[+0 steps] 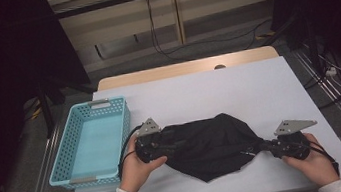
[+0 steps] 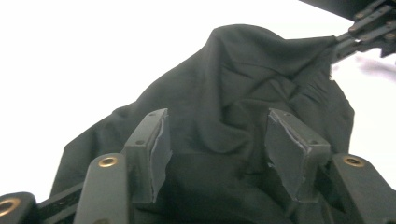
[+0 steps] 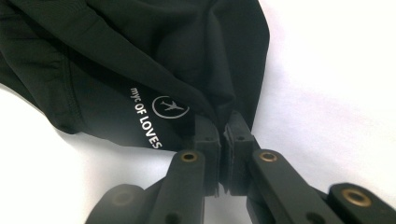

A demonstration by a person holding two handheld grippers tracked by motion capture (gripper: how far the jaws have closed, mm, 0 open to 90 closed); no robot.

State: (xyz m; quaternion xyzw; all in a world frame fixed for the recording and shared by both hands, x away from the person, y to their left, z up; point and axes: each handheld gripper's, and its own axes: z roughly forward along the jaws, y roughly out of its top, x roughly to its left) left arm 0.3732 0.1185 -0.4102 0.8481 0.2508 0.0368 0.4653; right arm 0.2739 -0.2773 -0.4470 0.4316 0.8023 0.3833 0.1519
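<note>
- A black garment (image 1: 216, 145) lies crumpled on the white table (image 1: 238, 91), right of the blue basket (image 1: 91, 140); white lettering shows near one edge.
- The right gripper (image 3: 223, 133) is clamped on a pinch of the cloth's right end.
- The left gripper (image 2: 217, 144) sits at the left end, jaws apart, cloth bunched between them, pads not pressing.
- Both hands rest low, near the table's front edge.

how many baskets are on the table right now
1: a light blue basket at the table's left edge, beside the left gripper and the black garment. Nothing shows inside it.
</note>
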